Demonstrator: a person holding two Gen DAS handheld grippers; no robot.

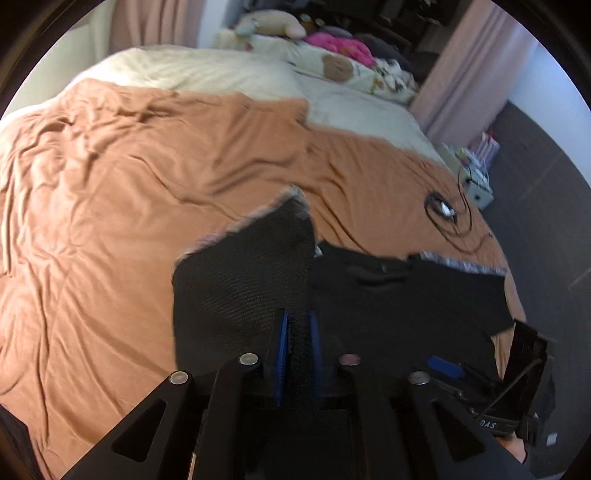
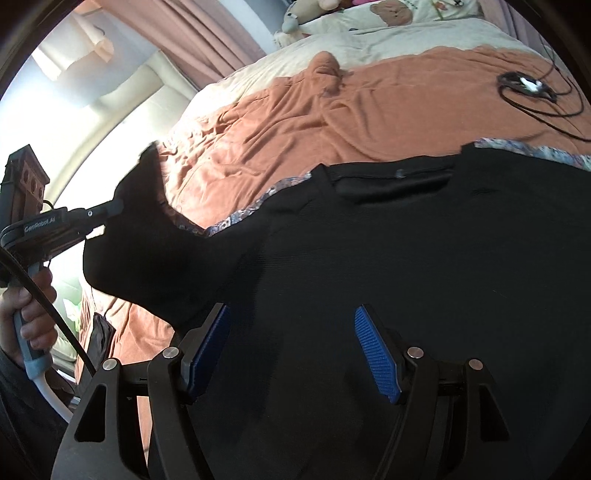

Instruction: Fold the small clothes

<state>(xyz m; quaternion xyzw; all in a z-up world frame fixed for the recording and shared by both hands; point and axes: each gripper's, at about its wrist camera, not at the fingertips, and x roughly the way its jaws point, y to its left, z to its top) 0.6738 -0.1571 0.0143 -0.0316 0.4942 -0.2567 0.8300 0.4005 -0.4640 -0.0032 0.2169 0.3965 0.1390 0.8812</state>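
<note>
We had the black garment [image 2: 406, 258] lifted over the near edge of the orange bedsheet [image 1: 129, 184]. The left gripper [image 1: 297, 354] had fabric between its narrowly parted pads; whether it pinched, we could not tell. The right gripper [image 2: 291, 350] stood apart, gripping nothing. The cloth could slip and bunch, since only one uncertain hold carried it.

Home bedroom: bed [image 1: 155, 192], plush toys [image 1: 266, 22], probably curtains [image 2: 207, 33].
</note>
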